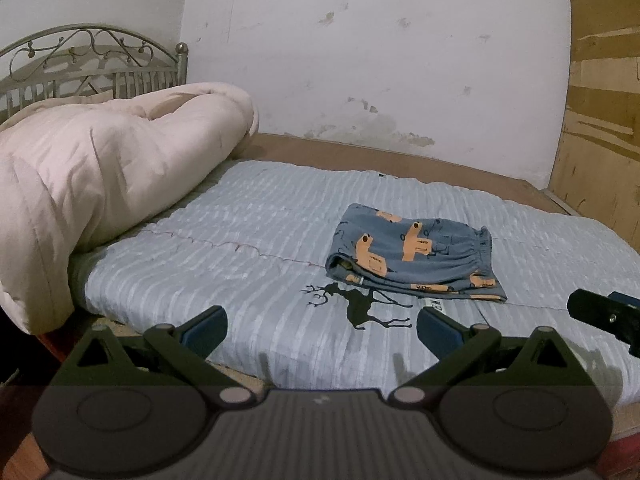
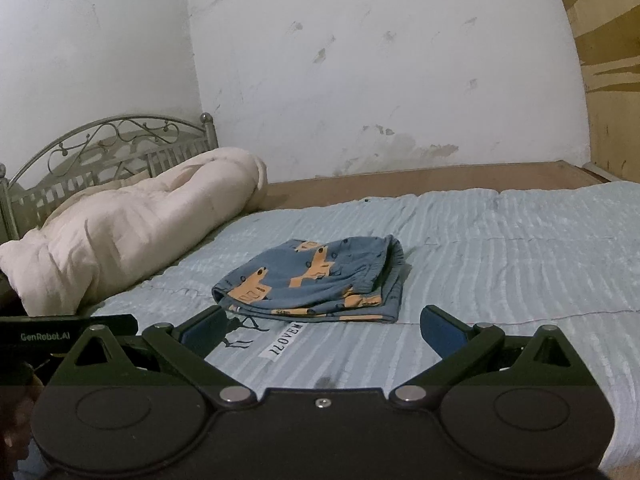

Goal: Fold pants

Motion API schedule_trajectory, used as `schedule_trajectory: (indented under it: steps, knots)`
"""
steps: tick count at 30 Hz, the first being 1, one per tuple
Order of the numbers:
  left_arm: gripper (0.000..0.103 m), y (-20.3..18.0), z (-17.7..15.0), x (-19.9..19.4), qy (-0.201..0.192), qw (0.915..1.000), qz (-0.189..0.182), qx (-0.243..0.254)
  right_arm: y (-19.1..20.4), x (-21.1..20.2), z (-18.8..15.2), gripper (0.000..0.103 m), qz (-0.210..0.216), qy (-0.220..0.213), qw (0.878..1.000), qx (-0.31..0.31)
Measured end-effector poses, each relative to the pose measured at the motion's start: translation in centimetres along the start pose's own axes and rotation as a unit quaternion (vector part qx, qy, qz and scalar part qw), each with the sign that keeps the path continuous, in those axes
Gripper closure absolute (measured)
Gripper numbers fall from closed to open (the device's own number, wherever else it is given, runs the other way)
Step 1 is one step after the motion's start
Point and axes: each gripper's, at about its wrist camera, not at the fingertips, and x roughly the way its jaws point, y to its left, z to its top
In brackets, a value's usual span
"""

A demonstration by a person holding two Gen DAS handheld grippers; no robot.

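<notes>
1. Left claw [image 1: 320, 330] was spread wide and held nothing; it hung over the near edge of the bed [image 1: 248, 216], clear of the cloth.
2. Pants [image 1: 414, 254] lay as a folded packet on the blue bedcover, ahead of this claw and off to its right, well apart from it.
3. Long axis of the packet ran roughly left to right, waistband end to the right.
4. Right claw [image 2: 322, 330] was likewise wide apart and empty; the pants [image 2: 316, 280] lay just ahead of it, slightly left.
5. Judgement: the right claw stood nearer; folding looked essentially complete.
</notes>
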Motion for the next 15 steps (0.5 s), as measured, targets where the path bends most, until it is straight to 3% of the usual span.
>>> schedule_trajectory:
  steps: [15]
  knots:
    - [0.001,-0.22,-0.12,-0.1,0.0,1.0,0.0,0.001,-0.09,-0.03,0.22,0.001,0.002,-0.003,1.0,0.0]
